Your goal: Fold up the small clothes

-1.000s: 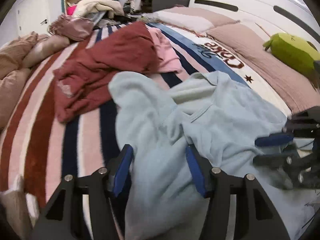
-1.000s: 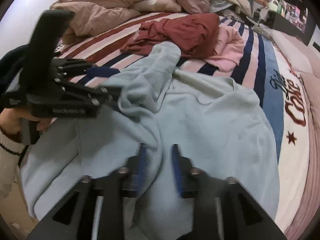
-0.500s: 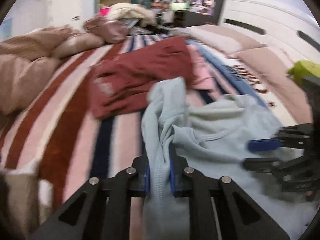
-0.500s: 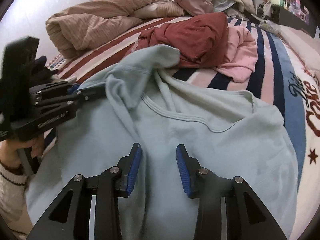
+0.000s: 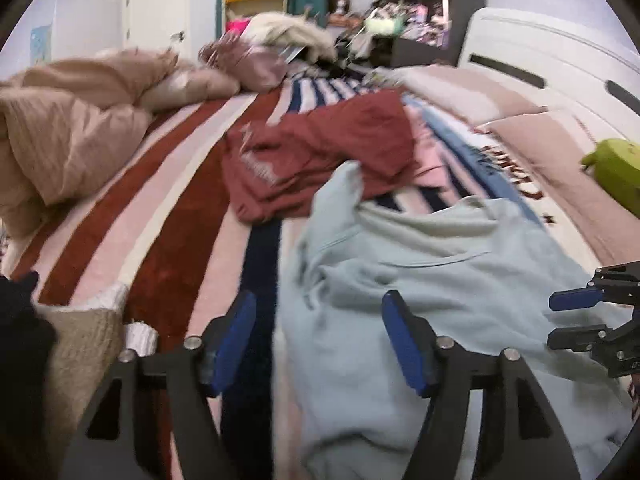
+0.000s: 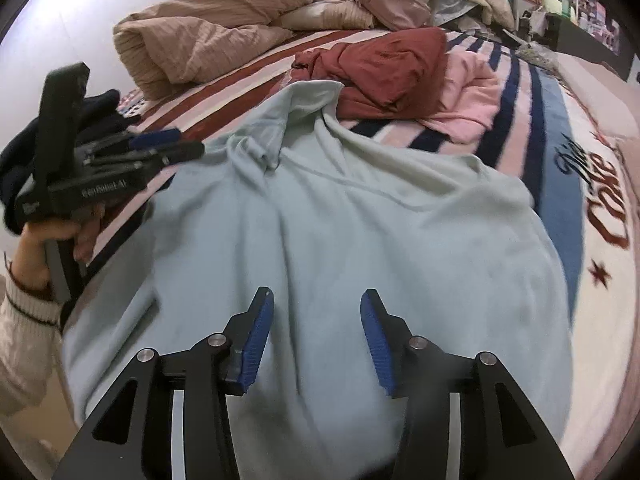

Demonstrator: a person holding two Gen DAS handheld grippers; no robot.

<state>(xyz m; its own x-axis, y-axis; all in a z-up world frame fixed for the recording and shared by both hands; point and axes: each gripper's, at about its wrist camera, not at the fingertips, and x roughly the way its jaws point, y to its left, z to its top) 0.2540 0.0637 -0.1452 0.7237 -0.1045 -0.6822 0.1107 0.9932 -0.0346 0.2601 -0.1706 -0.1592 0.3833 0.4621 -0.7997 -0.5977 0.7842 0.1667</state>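
Note:
A light blue sweatshirt [image 6: 360, 240] lies spread on the striped bed cover, front up, with one sleeve bunched toward the red garment; it also shows in the left wrist view [image 5: 420, 280]. My left gripper [image 5: 320, 336] is open and empty over the sweatshirt's left edge; it shows in the right wrist view [image 6: 168, 146] at the left. My right gripper [image 6: 316, 336] is open and empty above the sweatshirt's lower middle; it shows in the left wrist view [image 5: 576, 316] at the right edge.
A dark red garment [image 6: 384, 68] and a pink one [image 6: 468, 96] lie crumpled beyond the sweatshirt. A beige duvet [image 6: 208, 48] is heaped at the far left. A dark garment [image 6: 100, 116] sits by the left hand. A green plush [image 5: 616, 172] lies on the pillows.
My left gripper was shut on the sweatshirt's sleeve and has let go and opened. The sweatshirt has been pulled flatter. My right gripper has opened wider.

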